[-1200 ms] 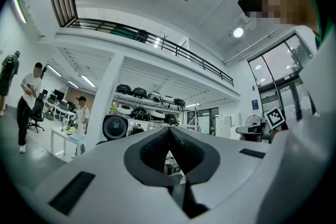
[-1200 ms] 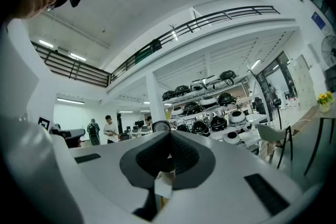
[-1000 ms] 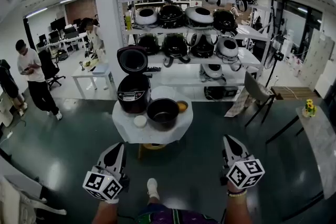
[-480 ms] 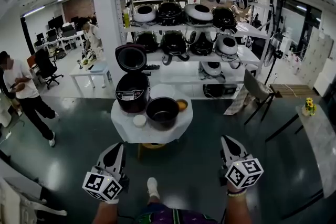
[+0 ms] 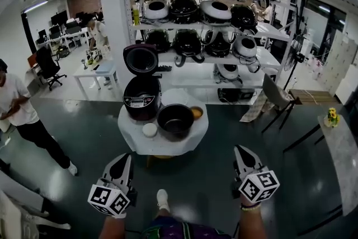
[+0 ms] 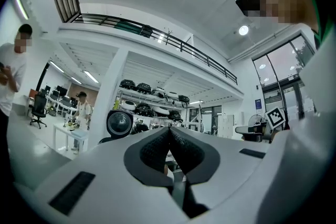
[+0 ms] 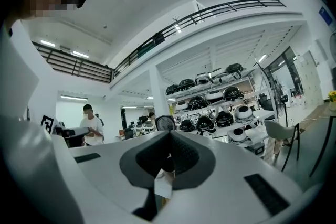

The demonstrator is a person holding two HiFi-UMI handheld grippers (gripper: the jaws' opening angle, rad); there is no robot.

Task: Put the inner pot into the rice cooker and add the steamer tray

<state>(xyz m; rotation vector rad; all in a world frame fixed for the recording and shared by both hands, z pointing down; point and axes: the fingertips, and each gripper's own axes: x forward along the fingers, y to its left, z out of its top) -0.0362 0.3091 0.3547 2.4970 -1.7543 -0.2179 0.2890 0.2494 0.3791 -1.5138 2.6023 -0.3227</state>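
Observation:
A black rice cooker [image 5: 141,99] stands with its lid up on the left of a small round white table [image 5: 162,145]. The black inner pot [image 5: 175,120] sits beside it on the table, empty. Behind the pot lies a pale round piece [image 5: 178,97] that may be the steamer tray. My left gripper [image 5: 127,157] and right gripper [image 5: 241,150] are both shut and empty, held level well short of the table, over the dark floor. In the left gripper view the shut gripper [image 6: 169,129] points toward the cooker's raised lid [image 6: 119,123]. The right gripper [image 7: 169,134] points the same way, with the lid [image 7: 165,123] just above its tip.
A small white bowl [image 5: 149,130] and a yellow bowl [image 5: 196,113] share the table. Behind it are a white pillar [image 5: 112,14] and shelves [image 5: 263,31] with several cookers. A person [image 5: 19,117] walks at the left. A chair [image 5: 275,97] and a side table [image 5: 341,143] stand right.
I have come a little closer to the table, both grippers moving with me and staying shut. The person at the left has walked toward the left edge and nearer.

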